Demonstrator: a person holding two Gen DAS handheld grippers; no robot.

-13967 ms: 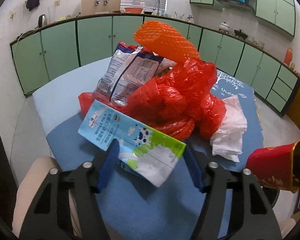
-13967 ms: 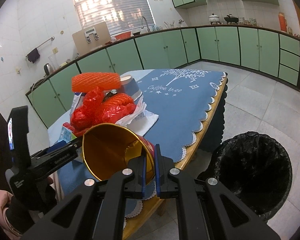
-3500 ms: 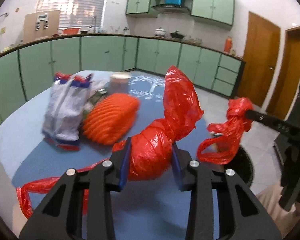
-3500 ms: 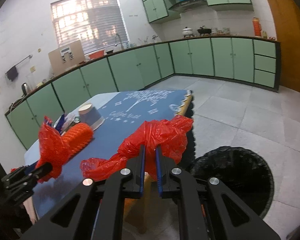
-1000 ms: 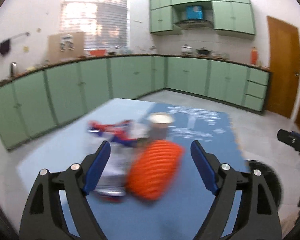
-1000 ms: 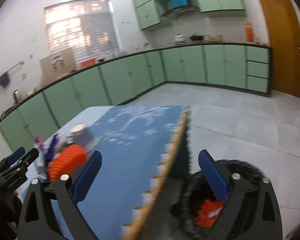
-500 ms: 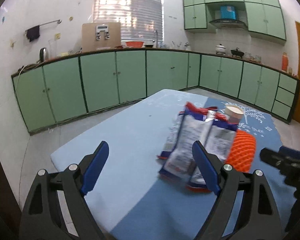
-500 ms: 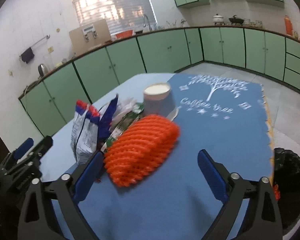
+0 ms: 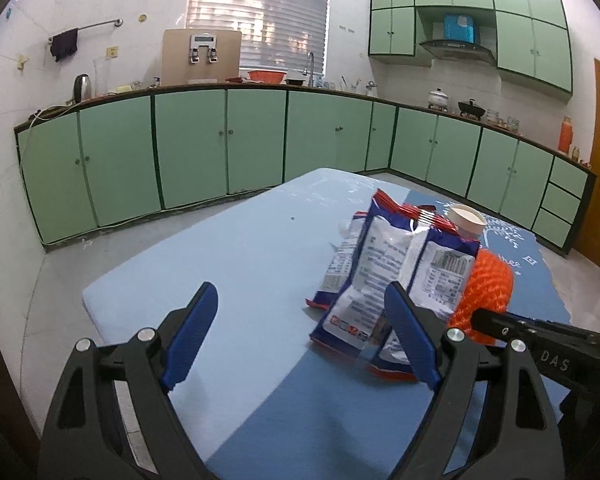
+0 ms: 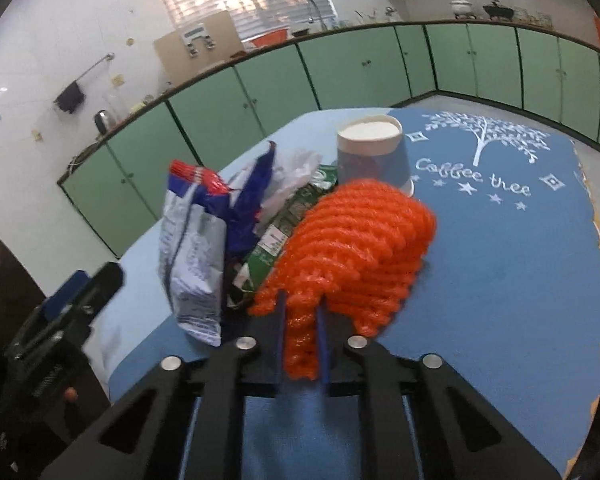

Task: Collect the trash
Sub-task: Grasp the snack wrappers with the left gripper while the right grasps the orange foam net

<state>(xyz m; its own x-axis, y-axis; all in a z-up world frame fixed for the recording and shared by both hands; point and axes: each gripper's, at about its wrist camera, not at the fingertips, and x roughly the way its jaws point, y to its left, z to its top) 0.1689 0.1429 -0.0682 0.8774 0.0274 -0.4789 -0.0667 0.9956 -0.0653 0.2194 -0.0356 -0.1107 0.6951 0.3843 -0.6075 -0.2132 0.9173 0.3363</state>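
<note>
My right gripper (image 10: 300, 340) just closing, now pinching near end of orange foam net (image 10: 352, 248); net between pads, gripped. Half second earlier, jaws wide, net loose on table (image 9: 220, 248). Net lies just in front of upturned paper cup (image 10: 374, 148), snack bags (image 10: 192, 248) beside net on its left. My left gripper (image 9: 296, 336) spread, empty, bags by its right finger. Judgement: pickup started; next carry net to bin.
</note>
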